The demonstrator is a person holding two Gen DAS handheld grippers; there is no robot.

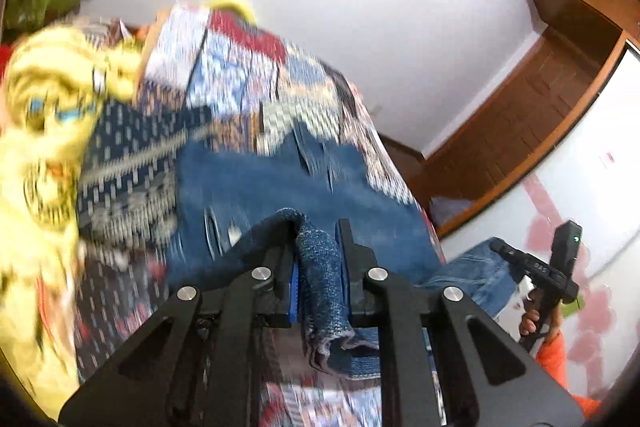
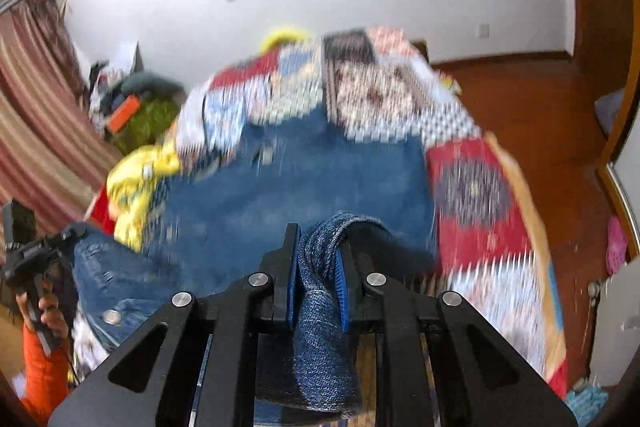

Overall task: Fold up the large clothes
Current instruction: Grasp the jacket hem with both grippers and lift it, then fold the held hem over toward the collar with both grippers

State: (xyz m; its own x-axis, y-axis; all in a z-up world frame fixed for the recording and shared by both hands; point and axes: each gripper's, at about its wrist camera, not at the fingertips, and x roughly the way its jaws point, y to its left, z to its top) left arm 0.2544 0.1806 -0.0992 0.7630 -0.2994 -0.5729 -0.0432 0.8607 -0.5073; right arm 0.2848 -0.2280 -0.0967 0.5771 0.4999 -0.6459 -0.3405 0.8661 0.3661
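Patchwork bedspread (image 2: 472,211) carries the jeans (image 2: 288,195); left gripper (image 1: 318,267) and right gripper (image 2: 318,267) each pinch denim (blurred), so lift evenly, keeping the edge taut.

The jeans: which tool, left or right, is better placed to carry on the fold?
Neither clearly. The left tool and the right tool each pinch the jeans over the quilt; they should probably move together.

Blue denim jeans (image 2: 304,187) with ripped patches (slits visible on the legs) lie spread across a patchwork bedspread. Two bunched folds of the denim rise up, one pinched in each view.
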